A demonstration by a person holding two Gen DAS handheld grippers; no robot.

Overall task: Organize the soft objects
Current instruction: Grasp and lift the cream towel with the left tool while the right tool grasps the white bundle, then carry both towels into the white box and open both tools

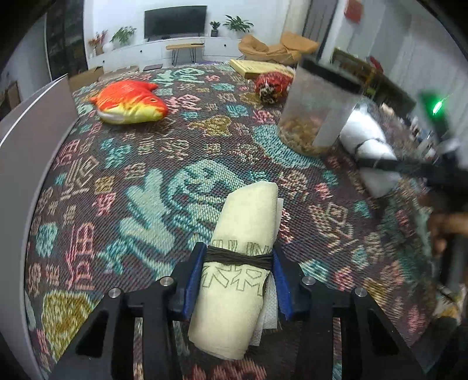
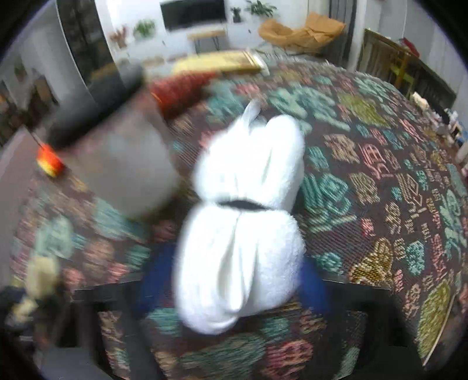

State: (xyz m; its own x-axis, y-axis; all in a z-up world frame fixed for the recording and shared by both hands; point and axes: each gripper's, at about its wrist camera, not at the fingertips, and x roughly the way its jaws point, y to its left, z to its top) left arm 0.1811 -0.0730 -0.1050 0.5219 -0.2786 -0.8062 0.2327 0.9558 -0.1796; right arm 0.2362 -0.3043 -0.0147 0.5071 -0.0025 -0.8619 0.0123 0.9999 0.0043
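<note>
Left gripper, blue pads pressed against both sides of a cream rolled cloth tied with dark string, above a patterned rug. Right gripper, blurred, jaws closed around a white rolled towel bound by a dark band. Beside the towel stands a grey translucent bin; a fish-shaped pillow lies well apart on the rug.

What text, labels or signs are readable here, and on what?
Rolled cream towel, held in the left tongs: outlined letters under its dark string, cut off and not readable.
Woven cloth: character-like motifs, decorative; none legible.
Red sign on the far wall: too small to read.
Nothing else carries text.
</note>
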